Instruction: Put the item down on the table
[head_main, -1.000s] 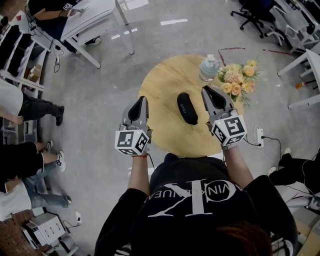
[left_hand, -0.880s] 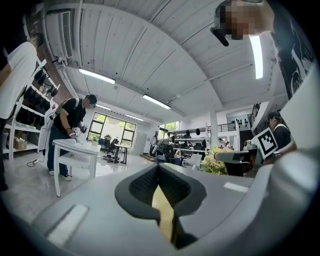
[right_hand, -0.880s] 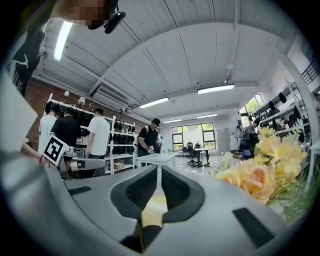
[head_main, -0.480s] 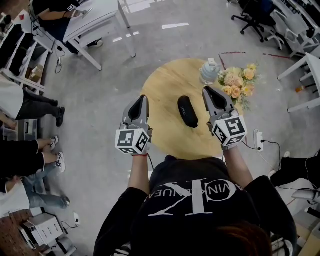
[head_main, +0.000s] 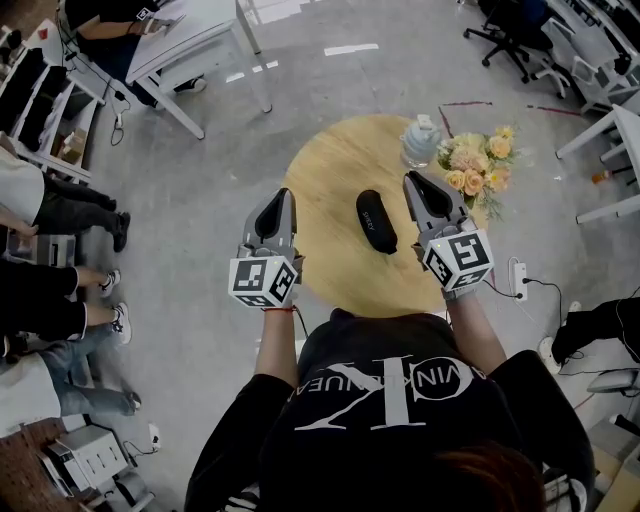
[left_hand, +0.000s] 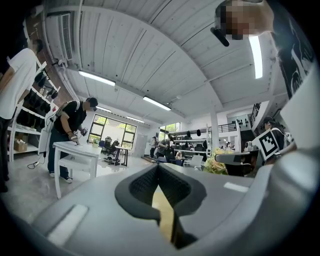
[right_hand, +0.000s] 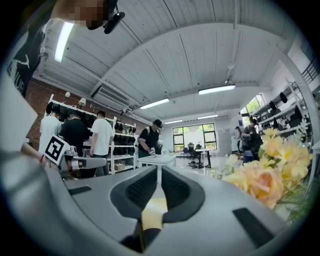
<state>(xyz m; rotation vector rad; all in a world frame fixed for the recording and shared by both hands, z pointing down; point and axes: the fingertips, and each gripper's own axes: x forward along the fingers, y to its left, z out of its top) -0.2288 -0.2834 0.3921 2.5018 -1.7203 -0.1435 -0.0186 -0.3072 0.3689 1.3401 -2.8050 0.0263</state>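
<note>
1. A black oblong case (head_main: 376, 221) with rounded ends and small pale print on its top is seen lying flat near the middle of the round pale wooden worktop (head_main: 330, 190).
2. The case is flanked by the left tongs (head_main: 284, 195) and the right tongs (head_main: 410, 178) and is touched by neither.
3. Both tongs are clenched on nothing, with the pads brought together at their tips.
4. A clear vessel with a white top (head_main: 419, 140) is set at the worktop's far edge; its contents cannot be made out.
5. A bunch of yellow and peach flowers (head_main: 472, 160) is placed just beside the vessel; whether its stems stand in a container cannot be told.
</note>
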